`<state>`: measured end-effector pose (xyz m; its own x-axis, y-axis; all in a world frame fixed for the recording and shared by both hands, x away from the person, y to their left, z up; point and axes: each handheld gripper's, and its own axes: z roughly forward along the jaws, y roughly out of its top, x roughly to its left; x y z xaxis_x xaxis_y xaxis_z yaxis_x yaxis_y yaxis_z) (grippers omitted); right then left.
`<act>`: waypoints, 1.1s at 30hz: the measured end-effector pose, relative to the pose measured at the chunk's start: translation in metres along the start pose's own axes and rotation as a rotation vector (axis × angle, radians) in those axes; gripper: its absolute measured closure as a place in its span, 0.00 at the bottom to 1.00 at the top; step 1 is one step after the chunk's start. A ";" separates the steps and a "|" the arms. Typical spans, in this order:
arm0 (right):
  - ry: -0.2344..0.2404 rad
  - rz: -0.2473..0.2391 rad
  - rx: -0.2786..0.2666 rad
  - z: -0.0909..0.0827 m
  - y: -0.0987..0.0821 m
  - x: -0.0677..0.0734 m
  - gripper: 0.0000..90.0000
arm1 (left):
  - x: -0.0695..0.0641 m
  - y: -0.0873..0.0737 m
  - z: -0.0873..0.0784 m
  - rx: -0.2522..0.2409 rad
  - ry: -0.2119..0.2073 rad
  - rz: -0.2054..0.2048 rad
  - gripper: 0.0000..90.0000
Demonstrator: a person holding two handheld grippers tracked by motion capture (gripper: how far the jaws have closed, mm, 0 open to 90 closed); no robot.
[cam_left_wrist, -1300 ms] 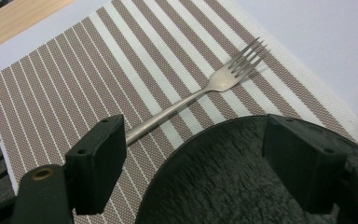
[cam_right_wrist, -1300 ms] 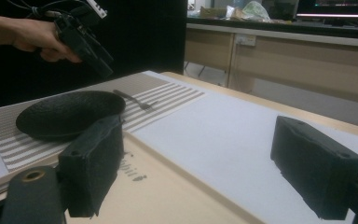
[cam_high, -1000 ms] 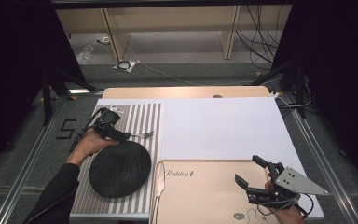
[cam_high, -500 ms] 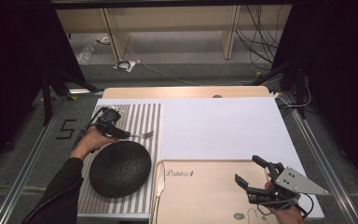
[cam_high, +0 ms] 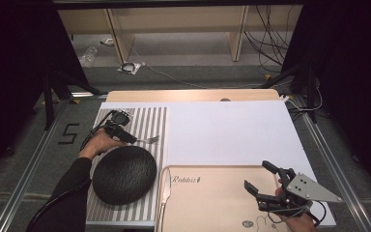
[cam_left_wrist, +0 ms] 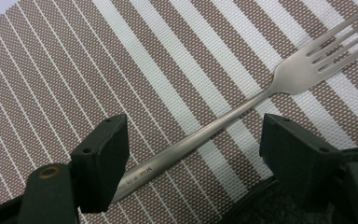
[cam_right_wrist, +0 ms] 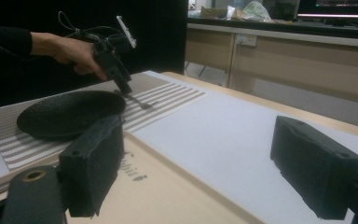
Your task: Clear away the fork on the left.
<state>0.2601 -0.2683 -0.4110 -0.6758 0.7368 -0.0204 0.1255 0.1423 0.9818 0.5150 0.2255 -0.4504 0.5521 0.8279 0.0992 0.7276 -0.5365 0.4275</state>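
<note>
While the left tongs [cam_high: 131, 139] hang over the striped mat [cam_high: 147, 121], a fork [cam_left_wrist: 242, 109] lies flat between their spread jaws.

At the left of the bench [cam_high: 193, 95], the left hand [cam_high: 99, 143] points its tongs down at the fork's handle; the jaws have just been closing a little but stand wide, one pad [cam_left_wrist: 103, 161] against the handle's near end and the other clear of it, so nothing is gripped. The fork rests on the mat just behind the black plate [cam_high: 124, 174], tines pointing toward the white sheet [cam_high: 227, 133]. Further right, a tan board [cam_high: 212, 198] printed "Rabbit" lies at the bench's near edge, a knife [cam_high: 164, 203] along its left rim. At the far right, the right tongs [cam_high: 261, 181] hover over that board, jaws wide apart and empty.
</note>
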 end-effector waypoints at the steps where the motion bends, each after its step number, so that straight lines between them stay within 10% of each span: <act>1: 0.001 0.000 -0.004 0.000 0.000 0.000 0.20 | 0.001 0.000 0.001 0.004 -0.003 0.002 0.27; 33: 0.004 -0.005 0.003 0.001 0.000 0.000 0.20 | 0.001 0.008 0.019 0.117 -0.044 0.052 0.42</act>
<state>0.2605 -0.2675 -0.4113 -0.6796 0.7332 -0.0242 0.1244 0.1477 0.9812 0.5292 0.2191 -0.4644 0.6056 0.7919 0.0781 0.7386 -0.5959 0.3152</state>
